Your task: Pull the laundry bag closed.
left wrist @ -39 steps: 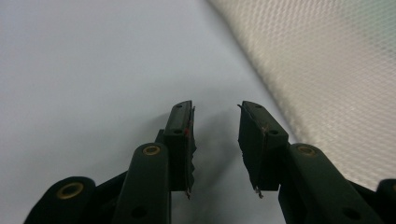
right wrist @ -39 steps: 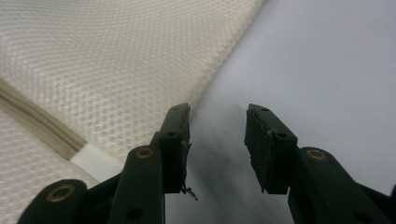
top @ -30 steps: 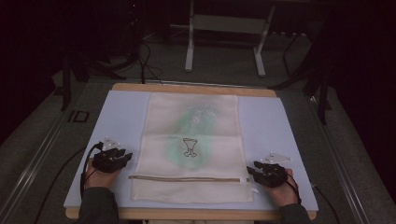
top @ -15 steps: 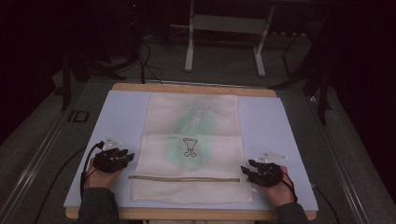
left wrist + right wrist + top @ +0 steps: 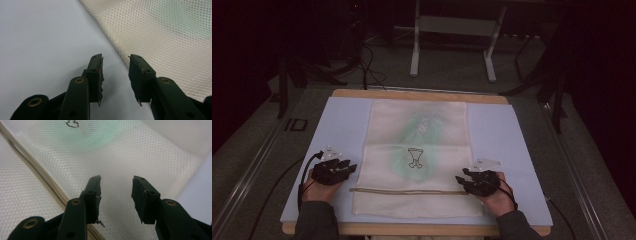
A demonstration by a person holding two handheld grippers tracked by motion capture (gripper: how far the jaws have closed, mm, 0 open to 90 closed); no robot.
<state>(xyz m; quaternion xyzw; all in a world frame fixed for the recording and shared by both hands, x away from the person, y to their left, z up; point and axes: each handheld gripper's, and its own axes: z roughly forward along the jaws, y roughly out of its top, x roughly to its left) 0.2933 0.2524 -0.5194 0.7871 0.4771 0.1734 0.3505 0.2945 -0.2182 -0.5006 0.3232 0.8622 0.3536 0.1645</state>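
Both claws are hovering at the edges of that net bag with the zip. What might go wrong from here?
The right gripper has its jaws open over the mesh bag, close to the zipper; the weave could snag on the pads' ragged edges. The left gripper, also open, sits over the bare mat just off the bag's edge, so closing there might catch nothing. Thin, flat mesh may also bunch up when pinched.

The high view looks forward and down from above the person's side, taking in the whole counter and floor beyond. The left gripper view rides close above the counter, facing the mesh bag's edge. The right gripper view sits just over the bag, facing along its zipper. All three share the bag's near end.
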